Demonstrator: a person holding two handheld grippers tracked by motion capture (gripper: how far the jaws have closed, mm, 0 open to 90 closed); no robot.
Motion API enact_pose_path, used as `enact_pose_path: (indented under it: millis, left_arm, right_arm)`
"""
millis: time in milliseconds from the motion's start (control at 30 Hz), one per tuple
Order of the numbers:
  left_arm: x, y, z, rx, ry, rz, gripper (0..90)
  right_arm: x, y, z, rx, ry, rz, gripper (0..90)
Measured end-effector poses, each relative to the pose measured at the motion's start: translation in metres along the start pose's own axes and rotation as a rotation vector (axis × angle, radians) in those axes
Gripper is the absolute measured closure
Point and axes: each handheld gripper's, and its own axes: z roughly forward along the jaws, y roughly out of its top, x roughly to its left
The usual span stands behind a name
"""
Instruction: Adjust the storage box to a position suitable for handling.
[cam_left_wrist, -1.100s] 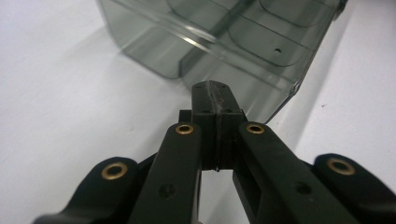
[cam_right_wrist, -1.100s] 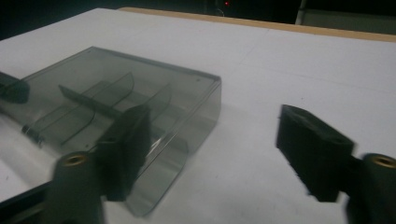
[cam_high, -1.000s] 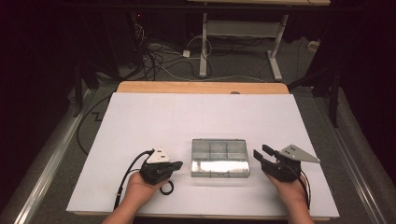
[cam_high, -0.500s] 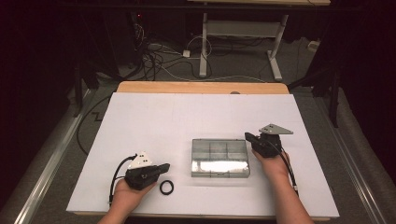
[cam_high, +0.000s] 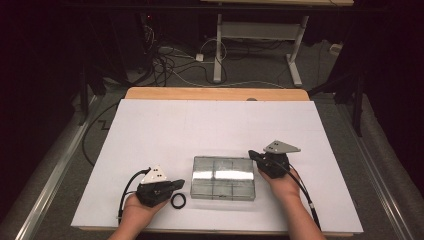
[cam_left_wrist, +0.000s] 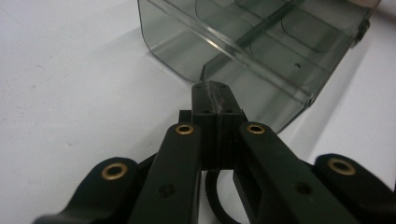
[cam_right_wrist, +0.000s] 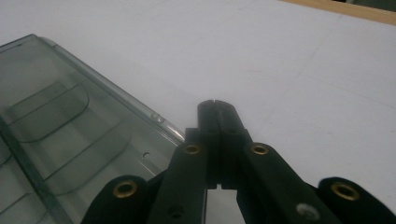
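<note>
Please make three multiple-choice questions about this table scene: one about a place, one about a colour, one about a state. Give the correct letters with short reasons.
1. Where does the black ring lie?
A. inside the clear box
B. on the white sheet, between the left gripper and the box
C. at the far edge of the table

2. What colour is the compartment box?
A. clear smoky grey
B. solid red
C. bright yellow

3. How do the jaws of the right gripper stand?
A. wide open
B. shut on the ring
C. shut with nothing between them

Answers: 1 B, the high view shows the ring on the sheet just beside the left gripper. 2 A, the dividers show through its walls. 3 C, the right gripper view shows the two tips pressed together and bare.
</note>
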Motion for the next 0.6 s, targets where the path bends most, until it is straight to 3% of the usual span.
enact_pose_path:
  millis: [200, 333, 600]
  left_arm:
    - [0.002, -0.002, 0.001, -0.006, -0.003, -0.01, 87.9]
    - [-0.002, -0.001, 0.004, 0.01, -0.017, 0.005, 87.9]
    - [-0.013, 0.0, 0.01, 0.033, -0.021, 0.03, 88.0]
  right_arm:
    - [0.003, -0.002, -0.003, 0.001, -0.017, -0.002, 90.0]
    - [0.001, -0.004, -0.009, -0.001, -0.029, 0.014, 90.0]
    - [0.006, -0.021, -0.041, -0.03, -0.033, 0.016, 90.0]
